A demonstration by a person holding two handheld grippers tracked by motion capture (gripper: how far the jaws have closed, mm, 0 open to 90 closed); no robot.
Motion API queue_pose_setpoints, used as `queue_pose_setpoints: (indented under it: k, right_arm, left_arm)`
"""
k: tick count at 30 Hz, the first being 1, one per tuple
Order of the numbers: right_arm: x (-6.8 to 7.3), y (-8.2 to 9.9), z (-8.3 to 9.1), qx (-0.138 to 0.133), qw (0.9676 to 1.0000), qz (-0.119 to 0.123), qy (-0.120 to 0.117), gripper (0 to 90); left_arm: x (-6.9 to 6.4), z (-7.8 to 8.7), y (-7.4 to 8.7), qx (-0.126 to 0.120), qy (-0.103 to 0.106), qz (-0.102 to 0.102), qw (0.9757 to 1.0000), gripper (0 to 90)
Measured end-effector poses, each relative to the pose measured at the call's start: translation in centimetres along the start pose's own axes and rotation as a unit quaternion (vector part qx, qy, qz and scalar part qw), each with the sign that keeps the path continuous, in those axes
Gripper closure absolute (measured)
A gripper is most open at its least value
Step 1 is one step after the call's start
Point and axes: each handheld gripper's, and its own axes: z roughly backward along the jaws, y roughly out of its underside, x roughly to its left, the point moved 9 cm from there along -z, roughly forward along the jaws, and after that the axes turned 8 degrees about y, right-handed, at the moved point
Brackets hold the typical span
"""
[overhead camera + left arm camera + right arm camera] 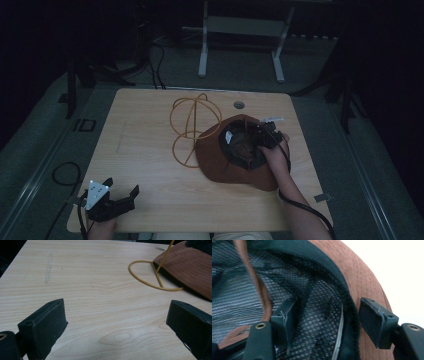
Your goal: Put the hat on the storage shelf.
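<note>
The brown hat (235,160) lies upside down on the right half of the wooden surface (150,150), its dark mesh lining facing up. The right gripper (267,137) is lowered over the hat's far right edge. In the right gripper view its jaws straddle the black inner band (344,302): one jaw sits inside against the mesh lining (319,315), the other outside over the brim, with a gap visible between the outer pad and the fabric (spread, not pinching). A brown cord (259,287) hangs in front of the inner jaw.

A yellow wire stand (192,127) stands just left of the hat; its base ring (150,277) runs under the brim. A grey grommet (239,105) sits at the far edge.

The left gripper (120,195) rests at the near left corner, jaws spread wide over bare surface, well apart from the hat.
</note>
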Motion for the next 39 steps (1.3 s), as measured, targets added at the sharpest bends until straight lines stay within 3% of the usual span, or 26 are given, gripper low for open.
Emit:
queue_pose_setpoints:
  k: [4,5,7,8,10,13,14,15,21,23,30,31,39]
  right_arm:
    - [0.2,0.2,-0.3,-0.003,0.9997,0.008,0.021,39.1]
    - [0.2,0.5,-0.5,-0.003,0.999,0.027,0.035,42.6]
    - [0.3,0.5,-0.6,-0.002,0.9989,0.024,0.041,44.3]
    - [0.2,0.6,-0.7,-0.001,0.9981,0.029,0.054,49.5]
    - [0.1,0.6,-0.7,0.0,0.9984,0.019,0.053,54.5]
    - [-0.4,0.6,-0.7,0.005,0.997,0.022,0.074,72.4]
    - [-0.4,0.6,-0.7,0.005,0.997,0.022,0.074,72.4]
    - [-0.7,0.6,-0.5,0.006,0.9965,0.018,0.081,81.3]
    - [-1.5,-0.2,0.7,-0.011,0.9978,-0.017,0.063,84.0]
    - [-1.9,-0.9,1.8,-0.033,0.9975,-0.028,0.056,84.1]
    - [-3.1,-2.1,4.6,-0.07,0.9949,-0.061,0.037,84.2]
    - [-3.5,-2.3,5.6,-0.079,0.994,-0.069,0.03,84.2]
    - [-5.1,-2.2,8.7,-0.103,0.9906,-0.089,0.014,84.1]
  left_arm:
    - [0.1,0.0,0.0,0.001,0.0,0.003,1.0,3.1]
    - [0.1,0.0,0.1,0.001,-0.001,0.003,1.0,3.1]
    - [0.1,0.0,0.1,0.001,-0.001,0.005,1.0,3.1]
    - [0.2,0.0,0.1,0.001,-0.001,0.005,1.0,3.1]
    - [0.1,0.0,0.1,0.002,0.0,0.006,1.0,3.1]
    - [0.1,0.0,0.1,0.004,0.0,0.006,1.0,3.1]
    - [0.1,0.0,0.1,0.004,0.0,0.006,1.0,3.1]
    - [0.1,0.0,0.1,0.004,-0.002,0.005,1.0,3.1]
    - [0.5,0.4,-0.1,-0.001,-0.014,0.01,0.9999,3.1]
    - [0.6,0.5,-0.2,-0.004,-0.016,0.012,0.9998,3.2]
    - [0.3,0.4,-0.4,0.0,-0.023,-0.012,0.9997,3.2]
    - [0.0,0.3,-0.4,0.003,-0.02,-0.019,0.9996,3.2]
    - [-0.9,-0.6,-0.5,0.021,-0.005,-0.034,0.9992,3.8]
